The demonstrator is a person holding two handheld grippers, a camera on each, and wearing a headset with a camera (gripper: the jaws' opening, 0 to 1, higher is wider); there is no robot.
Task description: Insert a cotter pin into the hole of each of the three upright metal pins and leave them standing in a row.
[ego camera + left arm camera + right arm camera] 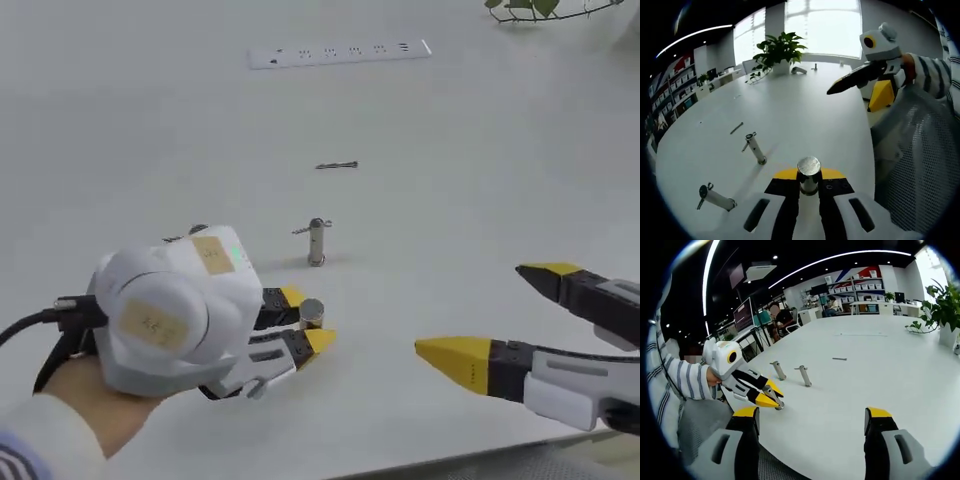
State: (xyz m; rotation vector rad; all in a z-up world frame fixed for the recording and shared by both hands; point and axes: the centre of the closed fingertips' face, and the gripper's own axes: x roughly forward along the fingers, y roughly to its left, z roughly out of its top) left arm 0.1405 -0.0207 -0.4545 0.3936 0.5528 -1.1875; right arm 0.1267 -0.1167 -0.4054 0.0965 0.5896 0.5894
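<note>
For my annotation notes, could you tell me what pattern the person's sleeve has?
Dark-and-white stripes; the sleeve shows best in the right gripper view.

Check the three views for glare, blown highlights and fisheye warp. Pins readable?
Head view: soft, even light, only a faint shadow beside the upright metal pin; the loose cotter pin is small but legible. Left gripper view: windows blown out, glare on top of the gripped metal pin, bowed edge on the table. Right gripper view: ceiling light strips curved by fisheye, ceiling dark.
</note>
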